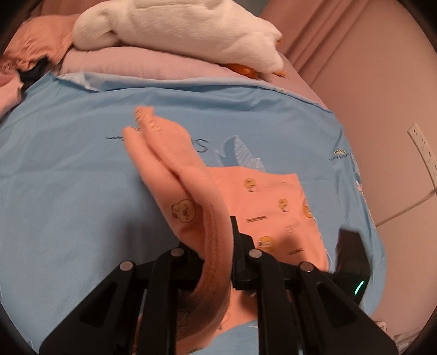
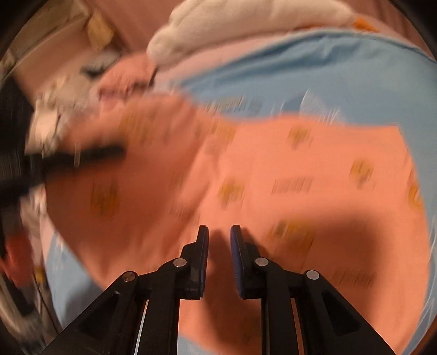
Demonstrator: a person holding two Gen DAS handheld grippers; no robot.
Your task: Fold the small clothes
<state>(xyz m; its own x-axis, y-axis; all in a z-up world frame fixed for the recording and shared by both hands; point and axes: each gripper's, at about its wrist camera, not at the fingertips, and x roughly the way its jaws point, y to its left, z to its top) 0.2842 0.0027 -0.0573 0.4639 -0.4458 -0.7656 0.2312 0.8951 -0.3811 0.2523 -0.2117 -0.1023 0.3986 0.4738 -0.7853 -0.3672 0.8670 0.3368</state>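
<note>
Left gripper [image 1: 218, 245] lifts a hemmed edge; right gripper [image 2: 219, 240] hangs over the spread cloth.

Left jaws are clamped on the garment [image 1: 191, 191] hem; right jaws stand narrowly apart, nothing visibly between them. The garment lies mid-bed on the blue sheet [image 1: 68, 177]: light, soft, limp. Judged best taken by hems or corners.

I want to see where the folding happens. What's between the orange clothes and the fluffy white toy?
In the left wrist view, only blue sheet and then a pink pillow lie between the orange clothes and the white toy.
</note>
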